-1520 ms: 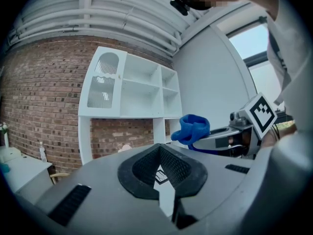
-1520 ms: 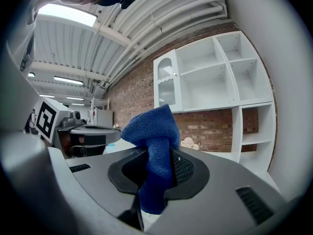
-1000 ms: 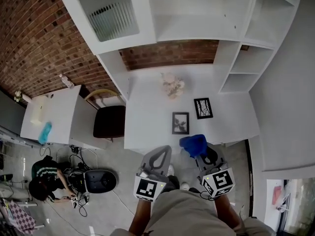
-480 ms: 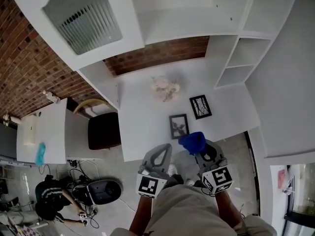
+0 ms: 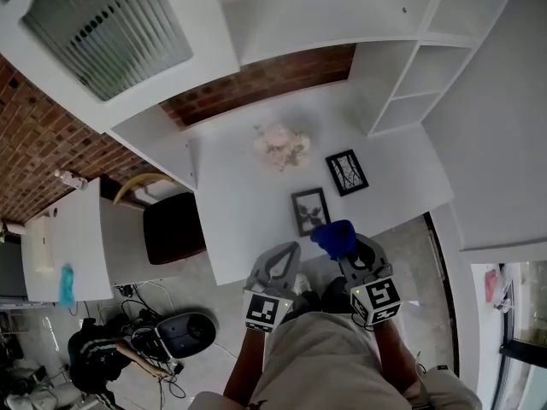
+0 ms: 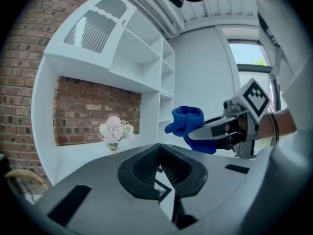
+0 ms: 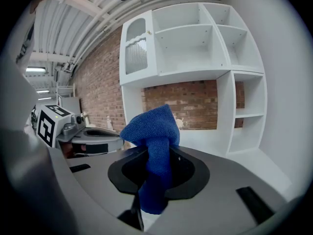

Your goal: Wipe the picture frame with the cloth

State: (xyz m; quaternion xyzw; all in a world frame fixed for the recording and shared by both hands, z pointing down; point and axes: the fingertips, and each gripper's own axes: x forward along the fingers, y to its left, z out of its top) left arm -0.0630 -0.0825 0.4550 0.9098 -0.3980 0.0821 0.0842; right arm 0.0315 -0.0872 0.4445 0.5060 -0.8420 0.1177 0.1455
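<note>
Approach is the step in hand, as I judge it. The blue cloth (image 5: 335, 238) is just short of the nearer picture frame (image 5: 309, 211), which sits near the front edge of the white desk (image 5: 231, 203). A second picture frame (image 5: 346, 172) is beyond it to the right, and a bunch of pale flowers (image 5: 280, 146) is further back.

To do this well, bring the bunched end of the cloth squarely onto the frame's face and press lightly, since a small frame would likely slide or tip under a hard push. The free claw could steady one edge.

Neither claw touches the desk or a frame. The right claw (image 7: 155, 173) is clamped on the cloth, pinching its middle, so a folded wad stands up past the tips and a tail hangs below. The left claw (image 6: 161, 169) has its jaws drawn together with nothing between them. It is held just beside the right one, both at the desk's front edge in the head view.
</note>
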